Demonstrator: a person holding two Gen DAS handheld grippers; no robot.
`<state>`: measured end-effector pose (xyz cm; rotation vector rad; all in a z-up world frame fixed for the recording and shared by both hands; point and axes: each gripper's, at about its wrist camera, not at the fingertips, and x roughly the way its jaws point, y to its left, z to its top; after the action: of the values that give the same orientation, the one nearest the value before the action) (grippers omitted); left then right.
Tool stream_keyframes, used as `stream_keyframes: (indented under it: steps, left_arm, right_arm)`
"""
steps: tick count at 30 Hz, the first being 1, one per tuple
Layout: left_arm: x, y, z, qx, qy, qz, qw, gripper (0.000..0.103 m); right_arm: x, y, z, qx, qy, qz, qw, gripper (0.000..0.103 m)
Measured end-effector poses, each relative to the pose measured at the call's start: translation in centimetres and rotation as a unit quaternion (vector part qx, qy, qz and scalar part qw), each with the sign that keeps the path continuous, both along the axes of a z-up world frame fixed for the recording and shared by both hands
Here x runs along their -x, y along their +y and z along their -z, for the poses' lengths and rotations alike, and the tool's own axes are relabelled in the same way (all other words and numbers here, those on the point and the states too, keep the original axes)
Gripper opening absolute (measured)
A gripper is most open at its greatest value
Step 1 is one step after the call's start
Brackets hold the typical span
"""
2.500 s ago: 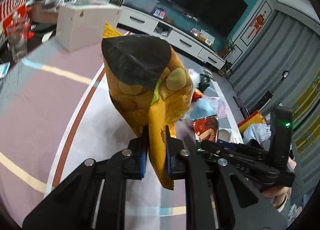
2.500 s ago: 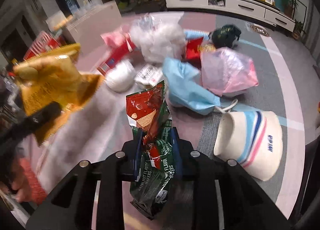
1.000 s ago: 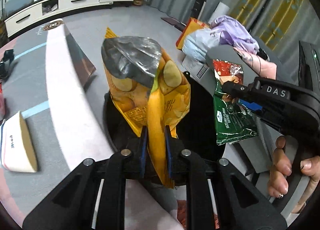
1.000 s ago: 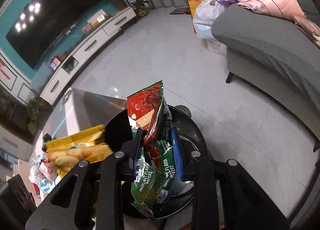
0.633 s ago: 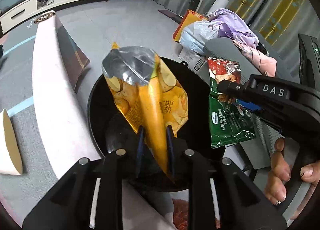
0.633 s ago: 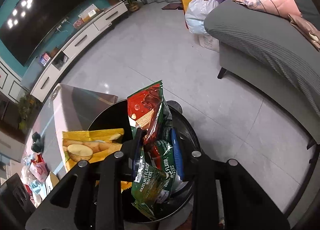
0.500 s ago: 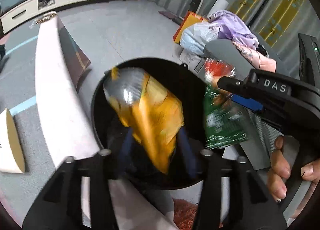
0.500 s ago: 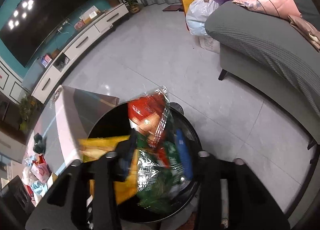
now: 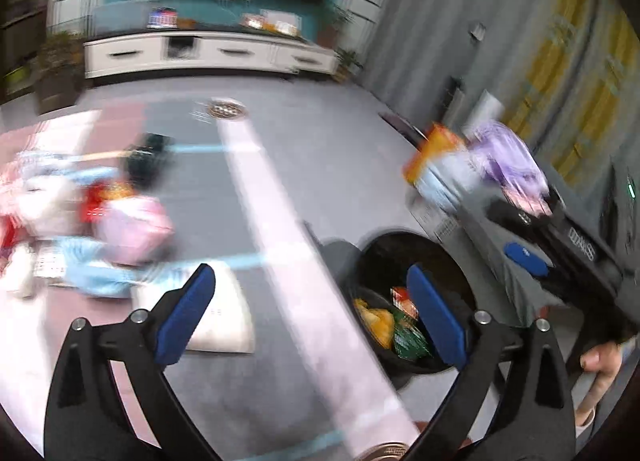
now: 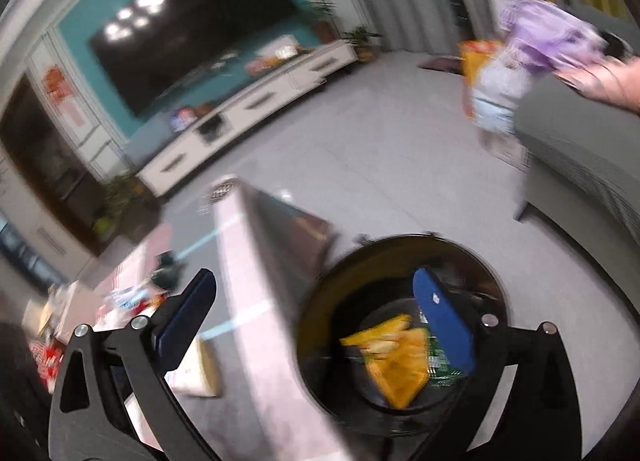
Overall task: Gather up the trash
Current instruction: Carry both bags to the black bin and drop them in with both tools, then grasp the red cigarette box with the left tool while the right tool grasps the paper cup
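Both tools stand wide apart with nothing between their blue pads. The left tool (image 9: 312,313) and the right tool (image 10: 316,321) have just been opening, and each is now released and empty. The yellow chip bag (image 10: 394,361) and the green wafer packet (image 9: 410,335) lie at the bottom of the black bin (image 10: 496,281), the packet just right of the bag and partly hidden behind a pad in both views. The bin stands on the grey floor (image 10: 400,149), close beside the right end of the pale table (image 9: 288,237), with the grey sofa (image 10: 580,149) further right.

This drop-off looks finished: two pieces of trash are in the bin, and neither tool touches them. Much remains, though. In the left wrist view, a blurred heap lies on the table's far left: a pink bag (image 9: 132,225), a light blue bag (image 9: 92,265), a red wrapper (image 9: 96,201) and something black (image 9: 148,153) behind them. A white hat (image 9: 224,317) lies nearer, just behind the left tool's left pad.

The next move probably calls for swinging both tools left, away from the bin and back over the table, each picking one loose item. The soft bags will likely crumple, so a pinch on a gathered fold would serve best. Whether the hat counts as trash cannot be told.
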<state>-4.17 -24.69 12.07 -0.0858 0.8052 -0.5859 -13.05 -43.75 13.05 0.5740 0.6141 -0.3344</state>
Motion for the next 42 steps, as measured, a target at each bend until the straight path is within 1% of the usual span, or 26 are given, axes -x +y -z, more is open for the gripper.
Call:
stream_keyframes:
  steps: [3, 5, 6, 9, 11, 12, 14, 17, 19, 21, 24, 25, 29, 32, 33, 35, 36, 38, 42]
  left_arm:
    - [-1.2, 4.9, -0.8, -0.009, -0.013, -0.067, 0.9976, 0.098]
    - [-2.2, 9.1, -0.8, -0.020, -0.020, -0.122, 0.9921, 0.098]
    - [-2.8, 10.7, -0.8, -0.023, -0.019, -0.137, 0.9901, 0.098]
    - [-4.4, 16.5, 0.2, -0.038, -0.005, -0.196, 0.9798, 0.098]
    - [-5.5, 19.1, 0.8, -0.049, 0.004, -0.220, 0.9742, 0.098]
    - [-6.3, 20.7, 1.3, -0.055, 0.011, -0.233, 0.9709, 0.098]
    - [-7.1, 22.9, 2.3, -0.059, 0.024, -0.246, 0.9672, 0.098]
    - [-8.9, 25.7, 4.1, -0.037, 0.053, -0.246, 0.9671, 0.098]
    - [-10.1, 26.1, 5.2, -0.021, 0.073, -0.235, 0.9690, 0.098]
    - [-11.2, 26.2, 6.4, -0.014, 0.083, -0.224, 0.9711, 0.098]
    - [-12.9, 25.9, 7.6, -0.020, 0.084, -0.203, 0.9752, 0.098]
    - [-13.5, 25.6, 8.0, -0.029, 0.084, -0.198, 0.9762, 0.098]
    - [-15.5, 25.1, 9.3, -0.053, 0.088, -0.192, 0.9759, 0.098]
    - [-16.3, 25.2, 10.0, -0.035, 0.098, -0.182, 0.9778, 0.098]
    - [-16.5, 25.2, 10.2, -0.032, 0.101, -0.179, 0.9782, 0.097]
    - [-16.6, 25.3, 10.6, -0.037, 0.105, -0.179, 0.9776, 0.090]
    - [-16.7, 25.3, 10.9, -0.041, 0.107, -0.180, 0.9770, 0.084]
    - [-16.5, 25.4, 11.1, -0.037, 0.103, -0.183, 0.9769, 0.084]
    - [-16.0, 25.1, 11.1, -0.046, 0.093, -0.181, 0.9781, 0.083]
  right_arm:
    - [-1.7, 3.0, -0.8, 0.010, -0.009, -0.053, 0.998, 0.098]
    - [-3.4, 5.6, -0.9, 0.019, -0.004, -0.093, 0.995, 0.100]
    - [-4.0, 6.7, -0.8, 0.023, 0.000, -0.107, 0.994, 0.100]
    - [-6.5, 10.5, 0.0, 0.039, 0.024, -0.158, 0.986, 0.100]
    - [-8.1, 12.9, 1.0, 0.048, 0.043, -0.187, 0.980, 0.100]
    - [-9.2, 14.5, 1.8, 0.053, 0.058, -0.206, 0.975, 0.100]
    - [-10.8, 17.3, 3.5, 0.059, 0.088, -0.236, 0.966, 0.100]
    - [-12.5, 19.5, 5.8, 0.063, 0.122, -0.255, 0.957, 0.100]
    - [-13.4, 20.4, 7.2, 0.067, 0.142, -0.260, 0.953, 0.100]
    - [-13.9, 21.0, 8.3, 0.072, 0.158, -0.258, 0.950, 0.100]
    - [-14.2, 21.1, 9.5, 0.078, 0.175, -0.261, 0.946, 0.100]
    - [-14.3, 21.1, 9.7, 0.078, 0.179, -0.263, 0.945, 0.100]
    - [-14.6, 21.0, 10.5, 0.078, 0.190, -0.264, 0.942, 0.100]
    - [-14.8, 21.0, 10.8, 0.079, 0.196, -0.267, 0.940, 0.100]
    - [-14.8, 21.1, 10.9, 0.080, 0.197, -0.268, 0.940, 0.100]
    - [-14.8, 21.3, 11.2, 0.080, 0.203, -0.273, 0.937, 0.100]
    - [-14.8, 21.4, 11.4, 0.080, 0.206, -0.276, 0.935, 0.100]
    - [-14.8, 21.5, 11.8, 0.081, 0.213, -0.280, 0.933, 0.100]
    - [-14.9, 21.8, 12.0, 0.082, 0.216, -0.282, 0.931, 0.100]
